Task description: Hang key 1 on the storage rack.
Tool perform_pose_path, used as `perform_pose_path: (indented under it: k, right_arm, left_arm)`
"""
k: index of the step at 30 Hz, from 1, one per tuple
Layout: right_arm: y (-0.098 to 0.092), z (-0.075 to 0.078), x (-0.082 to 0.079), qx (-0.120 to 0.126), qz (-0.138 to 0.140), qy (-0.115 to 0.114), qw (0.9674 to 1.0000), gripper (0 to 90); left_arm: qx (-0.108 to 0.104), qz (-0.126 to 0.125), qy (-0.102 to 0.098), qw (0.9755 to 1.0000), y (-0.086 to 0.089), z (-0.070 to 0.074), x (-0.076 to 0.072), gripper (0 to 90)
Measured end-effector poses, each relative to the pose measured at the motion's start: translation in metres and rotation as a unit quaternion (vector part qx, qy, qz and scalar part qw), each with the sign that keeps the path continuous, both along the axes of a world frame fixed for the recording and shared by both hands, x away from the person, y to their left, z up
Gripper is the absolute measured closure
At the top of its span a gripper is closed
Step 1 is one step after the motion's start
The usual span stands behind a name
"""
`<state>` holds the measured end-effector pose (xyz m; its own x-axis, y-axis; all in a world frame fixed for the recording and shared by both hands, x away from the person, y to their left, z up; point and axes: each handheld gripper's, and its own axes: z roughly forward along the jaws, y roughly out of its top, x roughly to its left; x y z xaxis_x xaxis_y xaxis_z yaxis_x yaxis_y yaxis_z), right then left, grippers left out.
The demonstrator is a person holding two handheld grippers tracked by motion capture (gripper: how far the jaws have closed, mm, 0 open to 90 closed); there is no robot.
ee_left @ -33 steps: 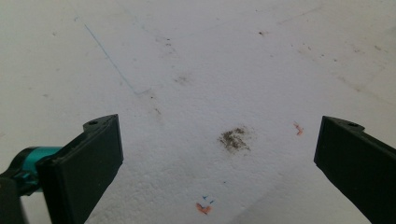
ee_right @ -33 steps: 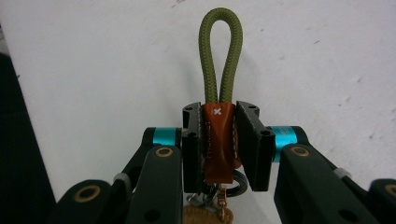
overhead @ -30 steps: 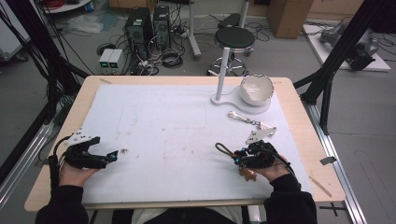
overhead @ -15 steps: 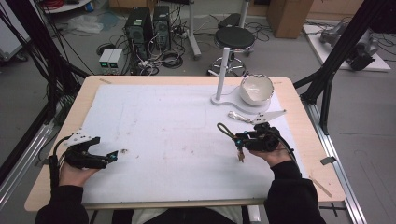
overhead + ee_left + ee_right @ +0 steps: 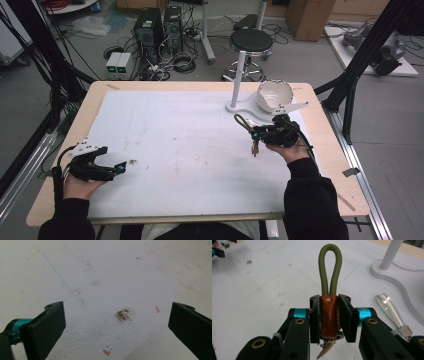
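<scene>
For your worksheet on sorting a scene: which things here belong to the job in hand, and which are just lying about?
In the job:
right gripper, shut on the keychain
keychain, brown leather tab with an olive cord loop
white stand, possibly where it goes

Lying about:
left gripper, open over the table
white bowl
metal clip
stool on the floor

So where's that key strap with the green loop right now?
The key strap is clamped in the right gripper, lifted above the white mat at the table's right side in the high view, near the white stand.
</scene>
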<state>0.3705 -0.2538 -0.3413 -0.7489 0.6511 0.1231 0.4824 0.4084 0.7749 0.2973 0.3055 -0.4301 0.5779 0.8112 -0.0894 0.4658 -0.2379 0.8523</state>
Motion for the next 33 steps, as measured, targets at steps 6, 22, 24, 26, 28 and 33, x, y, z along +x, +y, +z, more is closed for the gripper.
perform_pose_path:
  k: [6,22,24,26,28,33]
  right_arm:
    - [-0.003,0.009,0.011,0.010,-0.014,-0.006,0.9998,72.3]
    - [-0.003,0.040,0.037,0.007,-0.037,-0.024,0.9990,72.2]
    - [-0.003,0.042,0.038,0.009,-0.037,-0.023,0.9990,72.2]
    - [-0.003,0.047,0.043,0.014,-0.039,-0.023,0.9989,72.2]
    - [-0.003,0.049,0.047,0.012,-0.037,-0.023,0.9990,72.2]
    - [-0.002,0.058,0.053,0.011,-0.042,-0.025,0.9987,72.2]
  left_arm:
    - [0.000,0.000,0.000,1.0000,0.000,0.000,0.000,1.7]
    - [-0.001,0.001,0.001,1.0000,0.000,0.000,0.000,1.7]
    - [-0.001,0.001,0.001,1.0000,0.000,0.000,0.000,1.7]
    - [0.000,0.000,0.000,1.0000,0.000,0.000,0.000,1.7]
    - [0.000,0.001,0.000,1.0000,0.000,0.000,0.000,1.7]
    - [0.004,-0.001,0.004,1.0000,0.000,-0.001,0.001,1.7]
